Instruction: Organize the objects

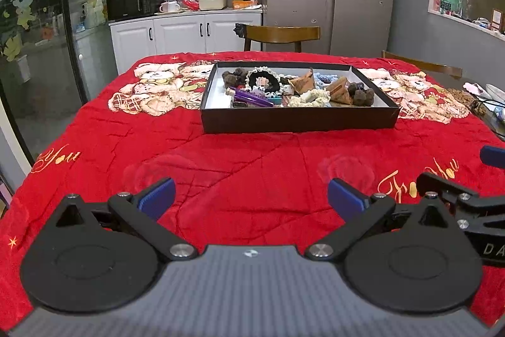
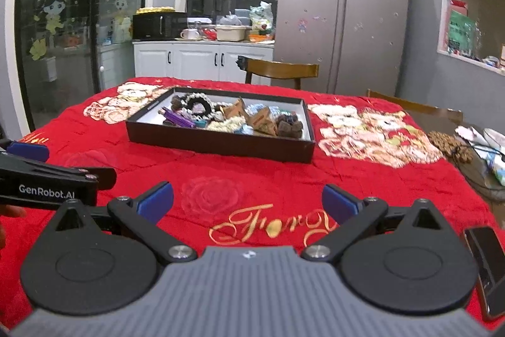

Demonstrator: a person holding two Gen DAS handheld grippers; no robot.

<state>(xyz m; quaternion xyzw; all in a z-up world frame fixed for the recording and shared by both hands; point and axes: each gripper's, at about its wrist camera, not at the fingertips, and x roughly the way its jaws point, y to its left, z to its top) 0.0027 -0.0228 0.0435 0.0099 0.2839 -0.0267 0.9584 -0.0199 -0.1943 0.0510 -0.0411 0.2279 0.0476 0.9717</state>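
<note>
A shallow black box (image 1: pixel 296 119) (image 2: pixel 221 144) with a white inside stands on the red cloth at the table's middle. It holds several small things: a purple comb (image 1: pixel 249 97) (image 2: pixel 181 119), a black scrunchie with white lace (image 1: pixel 263 78) (image 2: pixel 197 103), brown paper wedges (image 1: pixel 339 90) (image 2: pixel 263 120), dark brown lumps (image 1: pixel 363 95) (image 2: pixel 290 127) and white knit pieces (image 1: pixel 311 98). My left gripper (image 1: pixel 251 198) is open and empty, low over the cloth, well short of the box. My right gripper (image 2: pixel 247 199) is open and empty beside it.
The red cloth (image 1: pixel 221 166) covers the table. A phone (image 2: pixel 487 261) lies at the near right edge. A beaded mat (image 2: pixel 448 144), cables and dishes sit at the right edge. Wooden chairs (image 1: pixel 281 35) stand behind the table, with cabinets and a fridge beyond.
</note>
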